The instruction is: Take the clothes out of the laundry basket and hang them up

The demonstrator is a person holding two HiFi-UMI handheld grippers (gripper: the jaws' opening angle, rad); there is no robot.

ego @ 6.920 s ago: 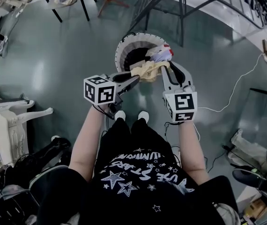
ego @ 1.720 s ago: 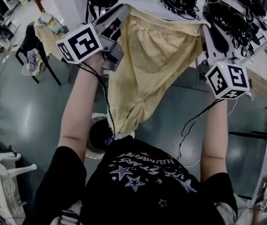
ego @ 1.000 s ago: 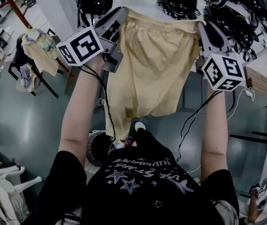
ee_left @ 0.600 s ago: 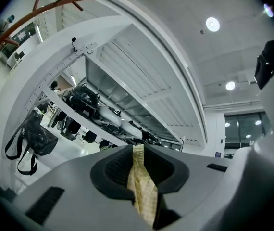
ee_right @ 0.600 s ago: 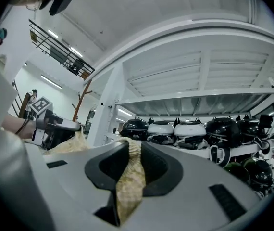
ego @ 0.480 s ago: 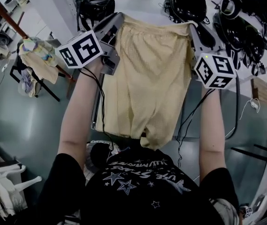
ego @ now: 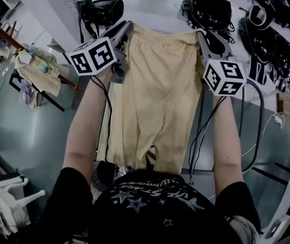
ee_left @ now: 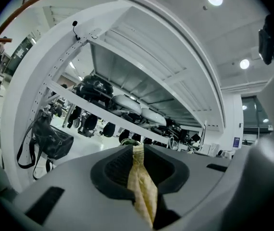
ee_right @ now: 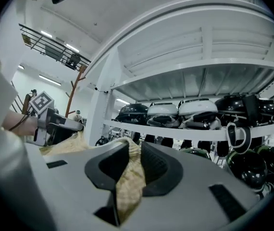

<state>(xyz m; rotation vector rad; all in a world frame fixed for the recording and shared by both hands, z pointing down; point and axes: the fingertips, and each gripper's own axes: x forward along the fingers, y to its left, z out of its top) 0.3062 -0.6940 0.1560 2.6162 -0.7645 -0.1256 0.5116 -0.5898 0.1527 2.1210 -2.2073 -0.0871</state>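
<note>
Your left gripper (ego: 125,29) and right gripper (ego: 202,34) each clamp a waistband corner of the yellow shorts (ego: 157,95), holding them spread.

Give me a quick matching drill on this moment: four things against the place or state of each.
Things:
1. yellow shorts
2. left gripper
3. black bag
4. helmets

Places or states:
A. hangs by its strap from the white rack
B. shut on a top corner of yellow fabric
C. held up, spread wide, legs hanging down
D. lined up in a row on a shelf

Pairs: 1-C, 2-B, 3-A, 4-D
</note>
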